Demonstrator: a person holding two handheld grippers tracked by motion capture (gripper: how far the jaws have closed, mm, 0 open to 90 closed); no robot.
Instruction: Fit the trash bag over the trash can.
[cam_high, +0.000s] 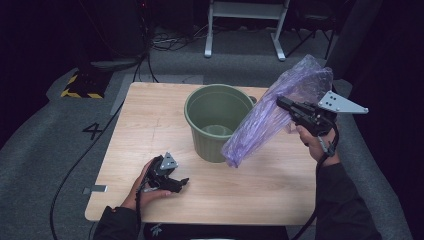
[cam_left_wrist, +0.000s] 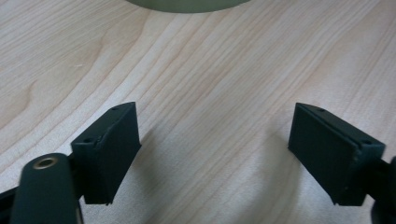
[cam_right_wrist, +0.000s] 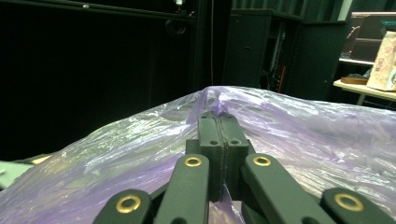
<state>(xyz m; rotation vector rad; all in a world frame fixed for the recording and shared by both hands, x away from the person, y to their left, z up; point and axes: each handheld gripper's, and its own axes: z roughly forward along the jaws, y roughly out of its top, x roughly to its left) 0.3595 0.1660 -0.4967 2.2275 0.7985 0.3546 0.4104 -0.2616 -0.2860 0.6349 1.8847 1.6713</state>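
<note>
While right claw (cam_high: 281, 102) clamps translucent purple plastic bag (cam_high: 270, 117) aloft, bag hangs slanted beside round green plastic bucket (cam_high: 218, 121) on pale wooden bench (cam_high: 260, 190). Left claw (cam_high: 183, 182) rests open, empty, on bench near bucket. Likely step: lining bucket; next move calls for opening bag's mouth over rim.
</note>
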